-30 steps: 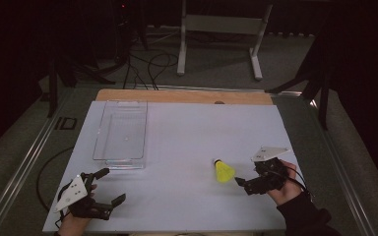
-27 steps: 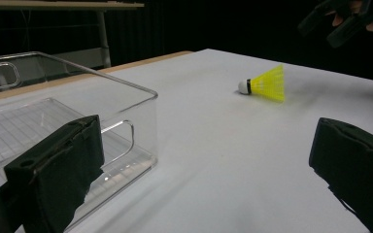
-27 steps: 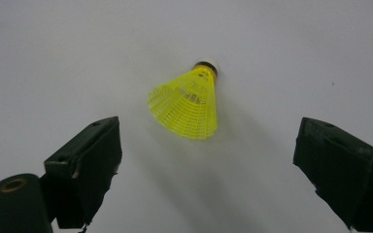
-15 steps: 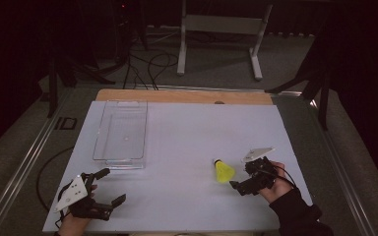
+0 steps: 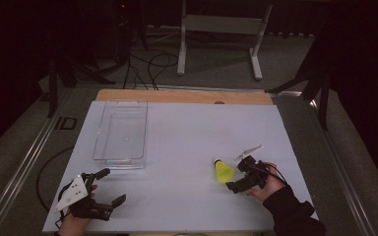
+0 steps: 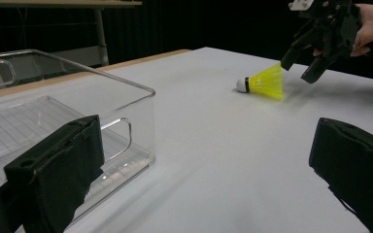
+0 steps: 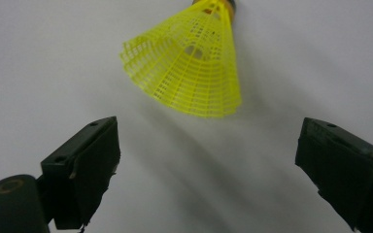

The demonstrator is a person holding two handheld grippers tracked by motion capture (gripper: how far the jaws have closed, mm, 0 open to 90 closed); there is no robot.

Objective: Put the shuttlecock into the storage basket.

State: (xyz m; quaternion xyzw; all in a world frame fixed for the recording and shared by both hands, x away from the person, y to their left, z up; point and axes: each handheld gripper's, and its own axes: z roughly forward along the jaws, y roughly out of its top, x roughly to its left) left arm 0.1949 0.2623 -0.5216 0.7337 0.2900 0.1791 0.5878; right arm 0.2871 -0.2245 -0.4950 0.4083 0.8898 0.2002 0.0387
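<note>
1. Our right gripper (image 5: 240,173), jaws spread, faces the yellow shuttlecock (image 5: 223,172) lying toward the table's right front corner.
2. We straddle its skirt, then close gently.
3. Our left gripper (image 5: 107,186) idles, jaws apart.

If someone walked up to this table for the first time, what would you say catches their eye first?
The bright yellow shuttlecock stands out, lying on its side on the pale table at the near right. The right gripper is beside its skirt with jaws open and not touching it. A clear plastic bin stands at the far left, and the left gripper sits open near the front left edge.
</note>
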